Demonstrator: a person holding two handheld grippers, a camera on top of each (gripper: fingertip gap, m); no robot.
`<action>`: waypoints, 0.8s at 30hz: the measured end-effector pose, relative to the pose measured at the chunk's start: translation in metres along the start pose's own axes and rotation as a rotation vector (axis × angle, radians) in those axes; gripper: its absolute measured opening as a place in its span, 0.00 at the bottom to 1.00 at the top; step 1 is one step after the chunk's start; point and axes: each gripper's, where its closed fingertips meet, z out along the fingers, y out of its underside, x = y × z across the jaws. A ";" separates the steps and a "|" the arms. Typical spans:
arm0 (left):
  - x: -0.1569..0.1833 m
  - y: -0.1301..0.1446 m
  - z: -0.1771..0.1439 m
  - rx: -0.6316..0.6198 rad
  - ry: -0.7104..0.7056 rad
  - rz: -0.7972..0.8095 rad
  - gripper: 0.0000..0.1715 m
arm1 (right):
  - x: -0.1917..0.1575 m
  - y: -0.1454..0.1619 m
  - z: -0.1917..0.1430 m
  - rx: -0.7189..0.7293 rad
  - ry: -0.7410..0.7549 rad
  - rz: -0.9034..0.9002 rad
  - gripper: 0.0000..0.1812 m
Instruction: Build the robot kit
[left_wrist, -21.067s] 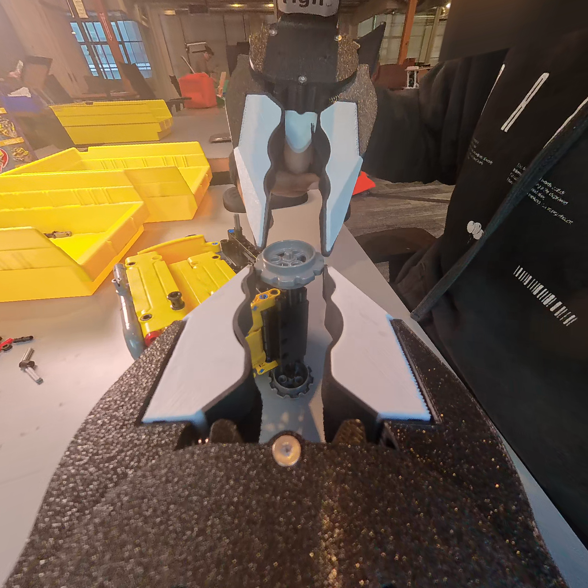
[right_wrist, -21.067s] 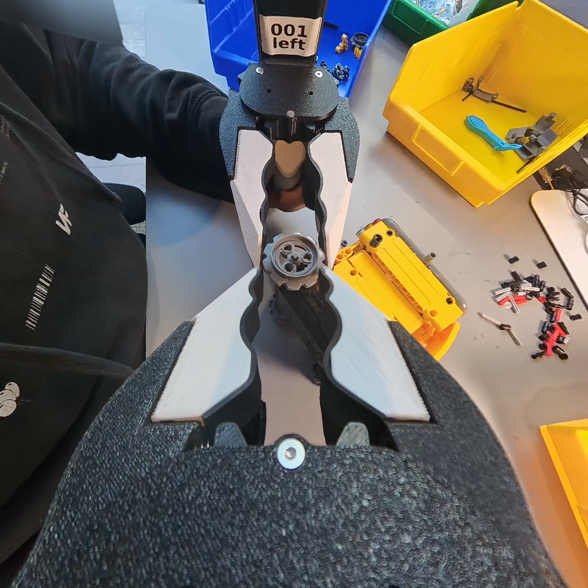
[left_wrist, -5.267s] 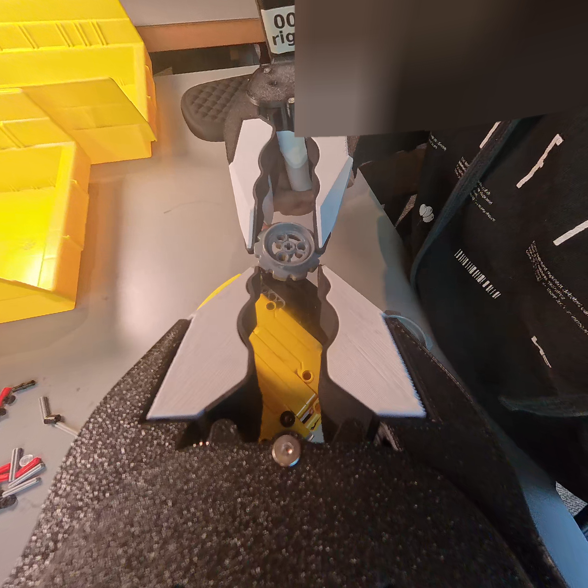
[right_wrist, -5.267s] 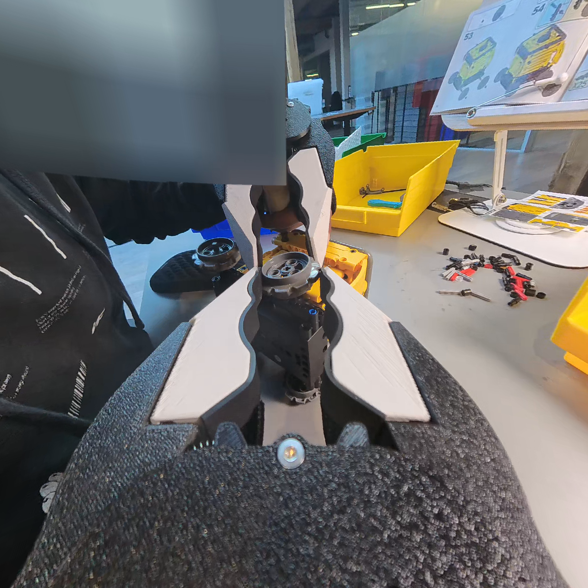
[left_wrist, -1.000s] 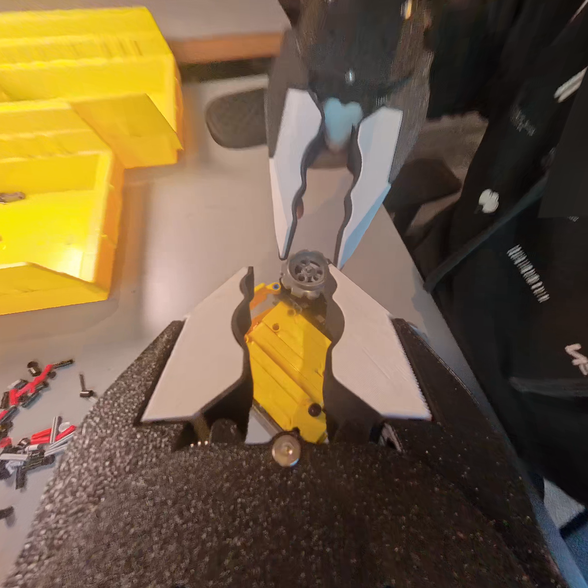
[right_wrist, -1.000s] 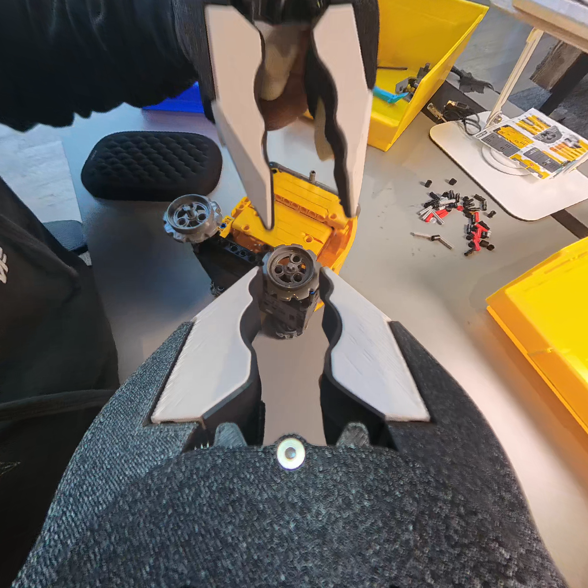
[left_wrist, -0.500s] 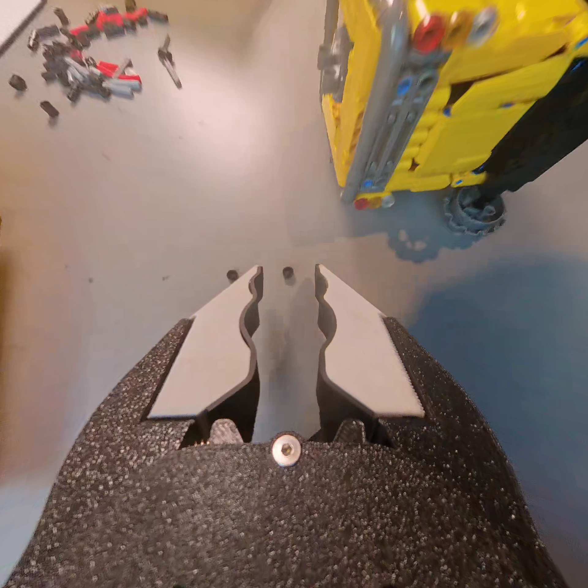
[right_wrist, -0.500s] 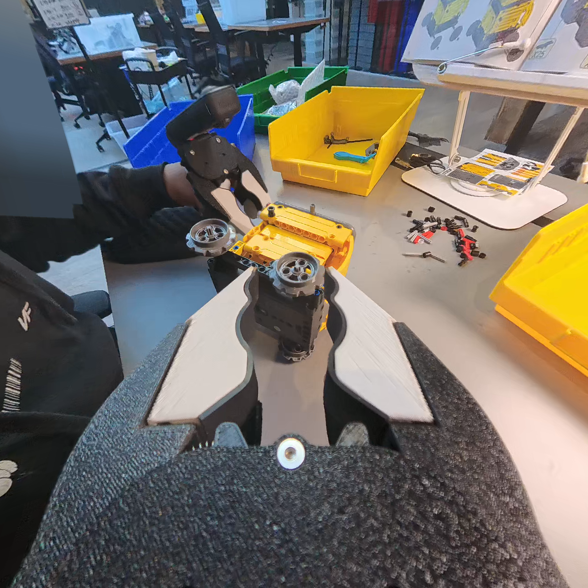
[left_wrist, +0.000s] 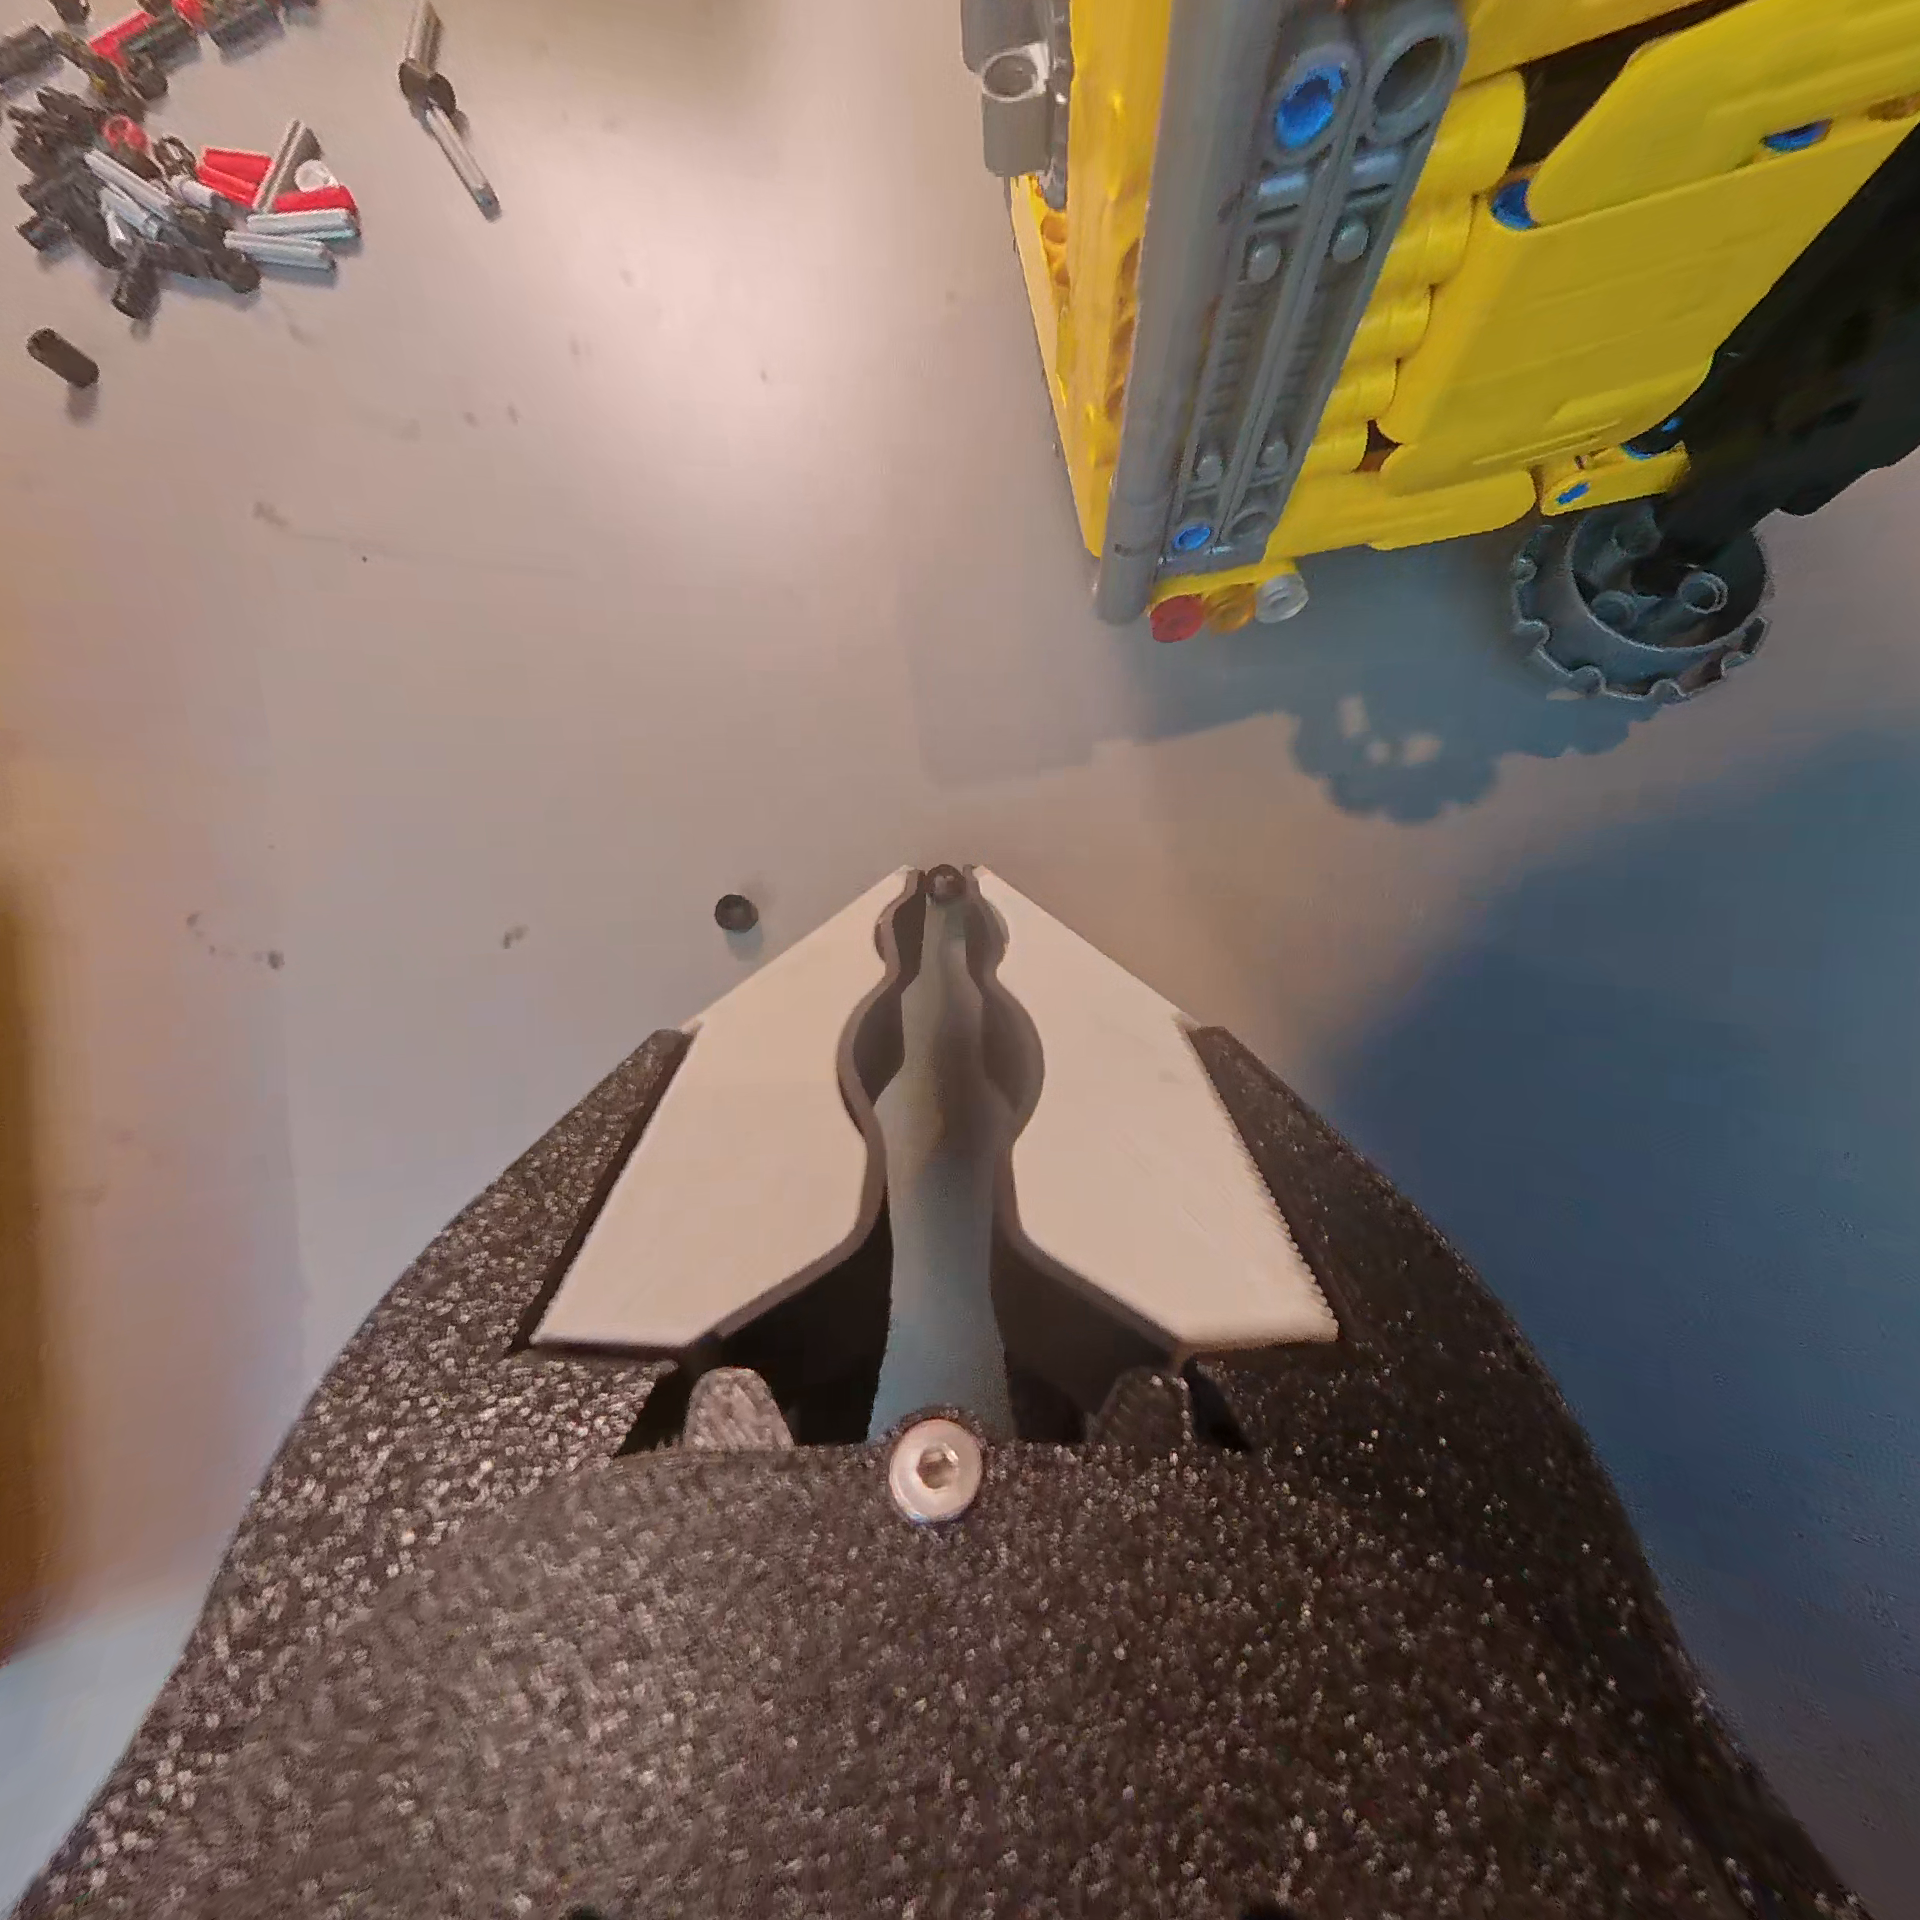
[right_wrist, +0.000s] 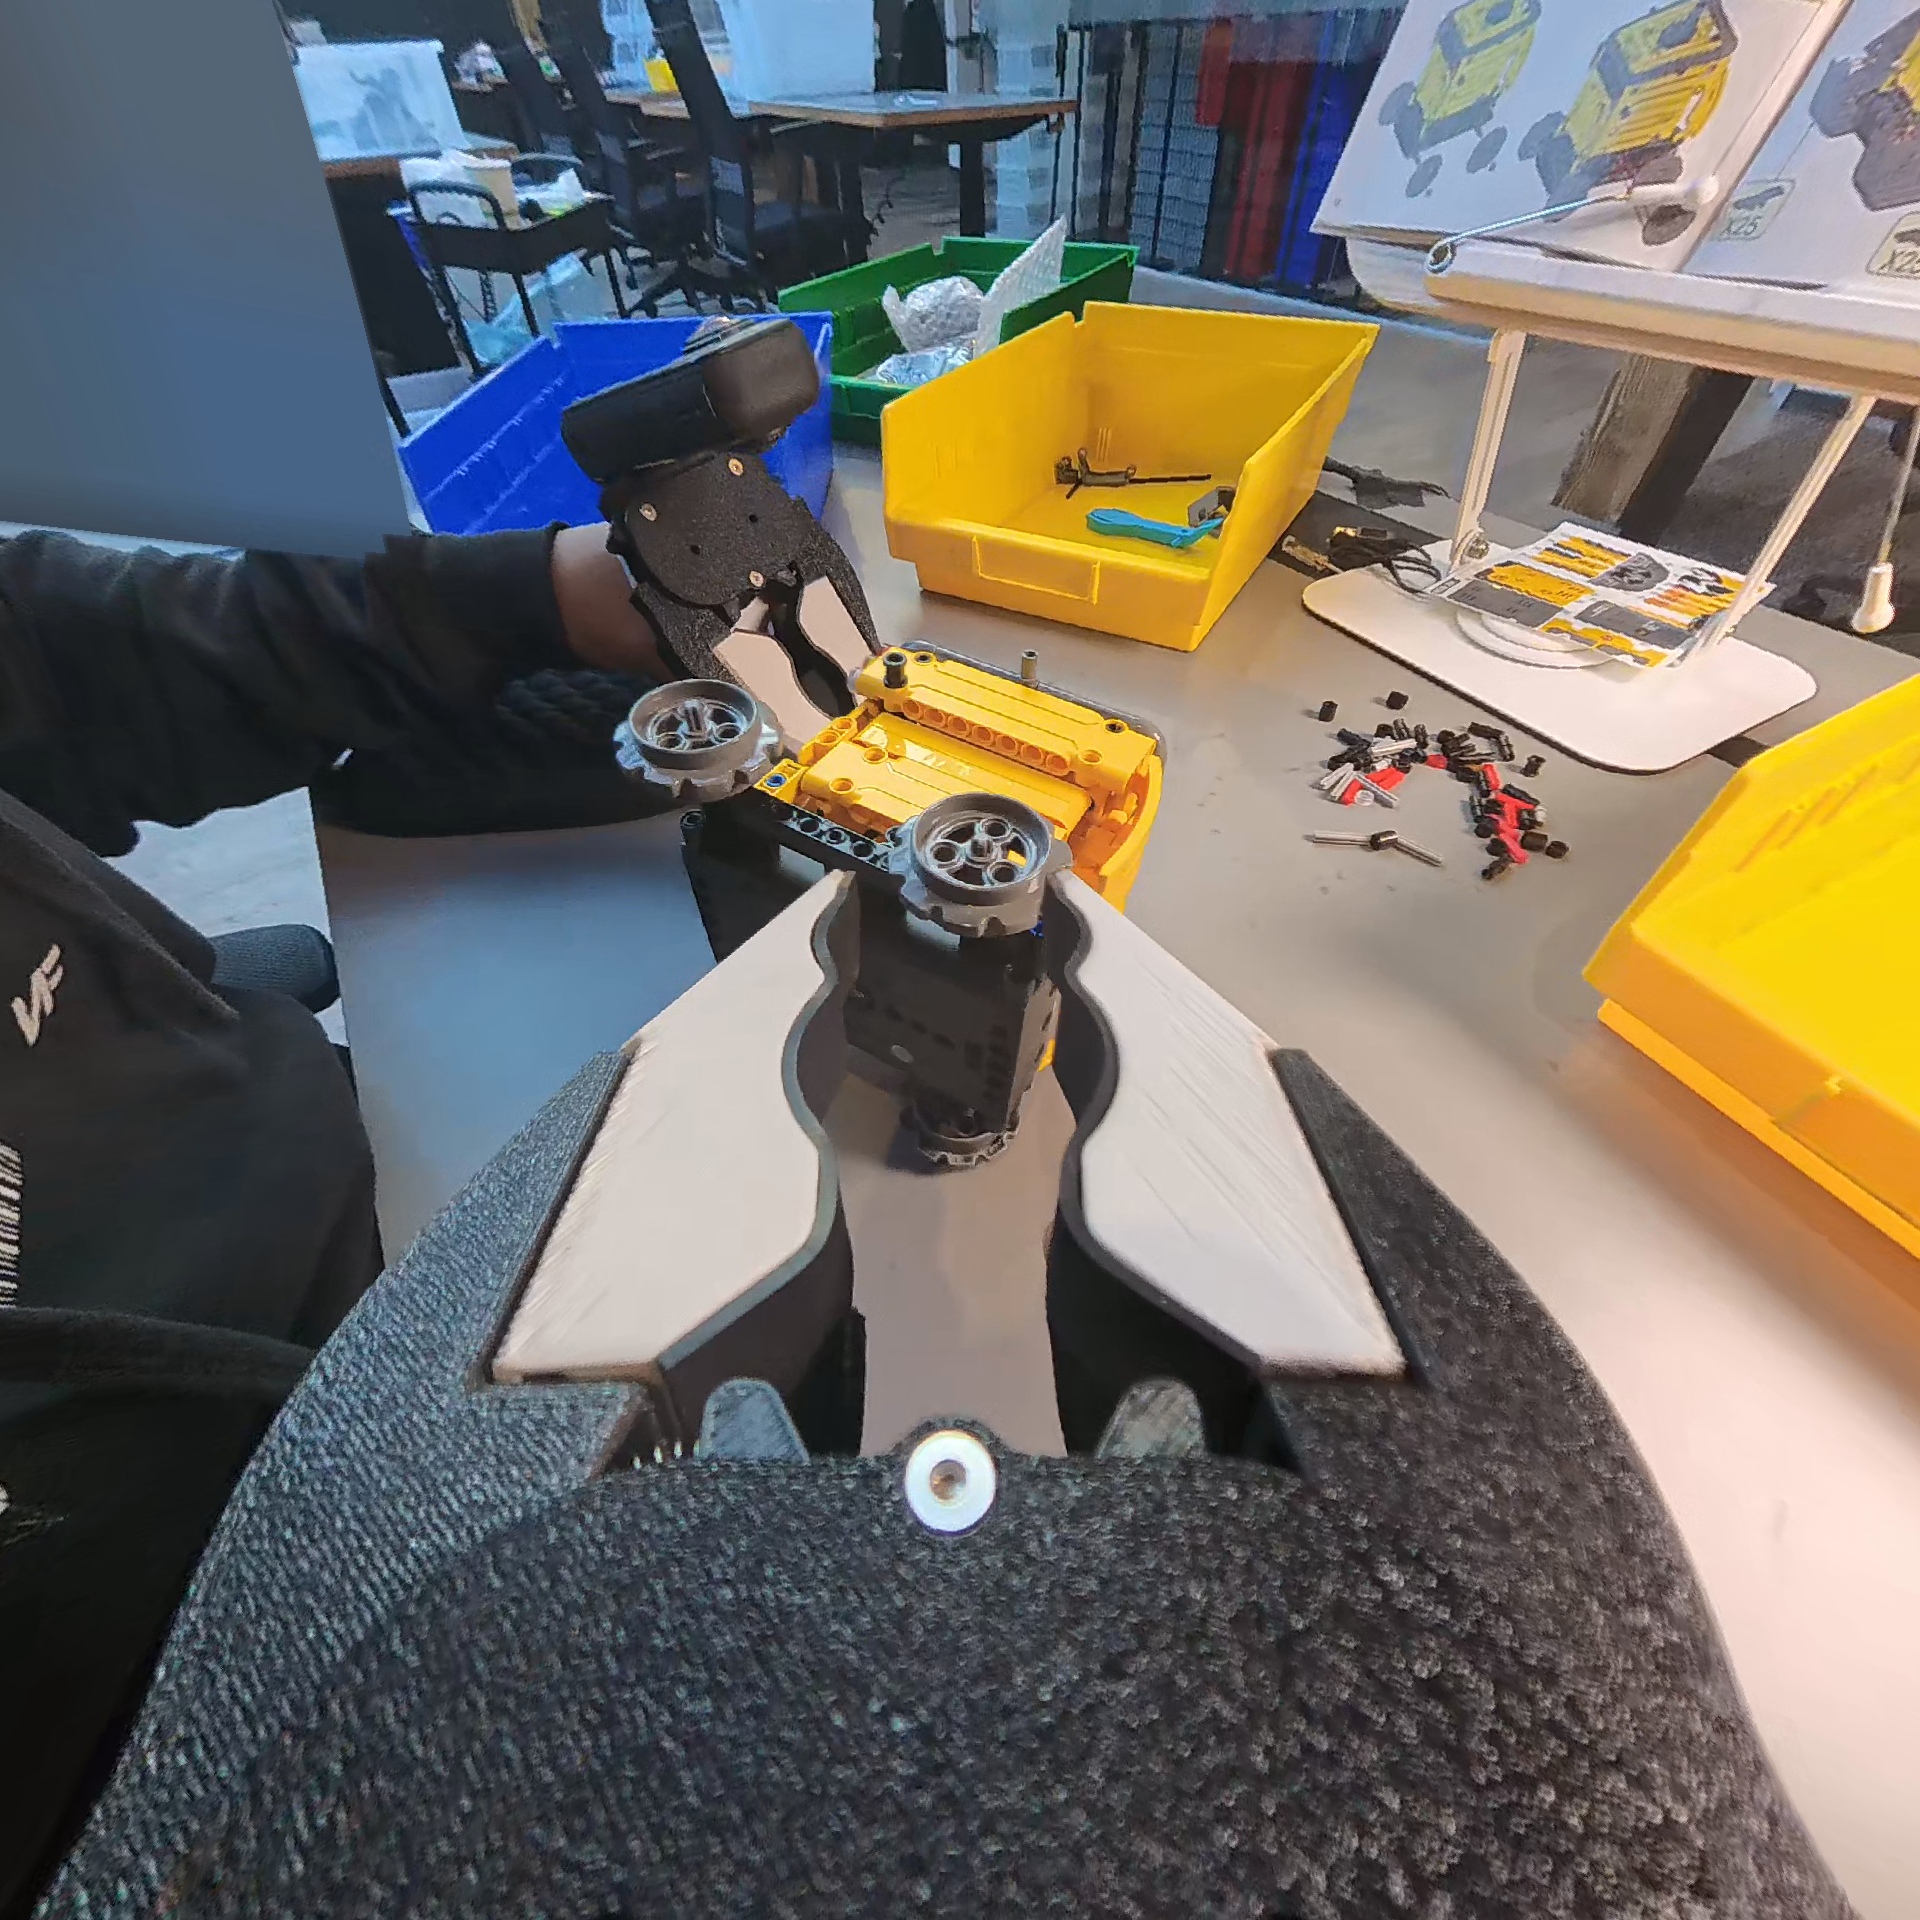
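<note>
In the left wrist view my left gripper (left_wrist: 943, 883) points down at the grey table (left_wrist: 520, 623), shut on a small black pin (left_wrist: 943, 889) at its fingertips. A second small black piece (left_wrist: 735, 911) lies just to the left. A yellow and black brick vehicle (left_wrist: 1455, 260) stands on its side at the upper right, with a grey wheel hub (left_wrist: 1636, 613) against the table. In the right wrist view my right gripper (right_wrist: 954, 883) is shut on the vehicle's upper grey wheel hub (right_wrist: 982, 852). The left gripper (right_wrist: 727, 540) shows behind the vehicle (right_wrist: 987, 748), near another hub (right_wrist: 696, 727).
A pile of small red, black and grey pins (right_wrist: 1444, 779) lies right of the vehicle and shows in the left wrist view (left_wrist: 177, 208). Yellow (right_wrist: 1122, 478), blue (right_wrist: 499, 436) and green (right_wrist: 935, 281) bins stand behind. An instruction stand (right_wrist: 1621, 135) and another yellow bin (right_wrist: 1787, 935) are at right. The tips of one gripper are about 25 cm away from the tips of the other.
My left gripper was open over the small black pin half a second ago and has closed on it. My right gripper still holds the wheel hub and has barely moved.
</note>
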 end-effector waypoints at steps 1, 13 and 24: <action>0.001 -0.004 -0.003 0.020 -0.011 0.013 0.03 | -0.001 -0.001 -0.001 0.005 -0.005 -0.008 0.20; 0.077 -0.117 -0.094 0.347 0.181 0.158 0.03 | -0.021 -0.009 -0.005 0.080 -0.070 -0.069 0.19; 0.105 -0.135 -0.082 0.246 0.315 0.207 0.03 | -0.027 -0.002 -0.006 0.082 -0.075 -0.080 0.19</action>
